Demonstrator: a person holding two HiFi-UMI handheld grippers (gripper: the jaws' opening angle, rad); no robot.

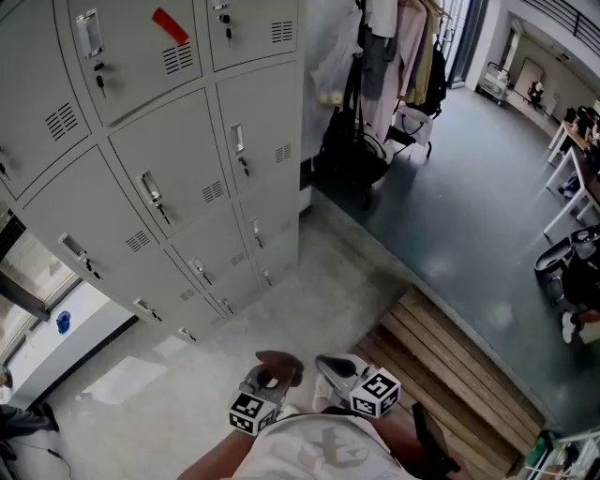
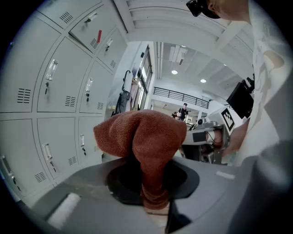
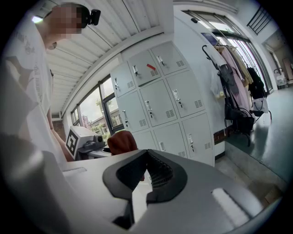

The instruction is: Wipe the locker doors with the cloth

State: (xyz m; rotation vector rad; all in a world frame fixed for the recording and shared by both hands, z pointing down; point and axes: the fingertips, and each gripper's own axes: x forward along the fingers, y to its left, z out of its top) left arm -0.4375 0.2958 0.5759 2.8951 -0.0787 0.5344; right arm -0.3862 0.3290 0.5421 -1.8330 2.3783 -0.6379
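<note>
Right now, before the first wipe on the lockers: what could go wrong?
1. The left gripper pinches only a narrow fold of the cloth. The rest balloons loose, so it may pull out under pressure on a door.
2. Keys hang from the locker doors, and the loose cloth could snag on them.

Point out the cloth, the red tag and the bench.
cloth (image 2: 151,137), left gripper view, on its bunched top.
red tag (image 1: 171,25), head view, middle of the strip.
bench (image 1: 461,367), head view, on its wooden slats.
</note>
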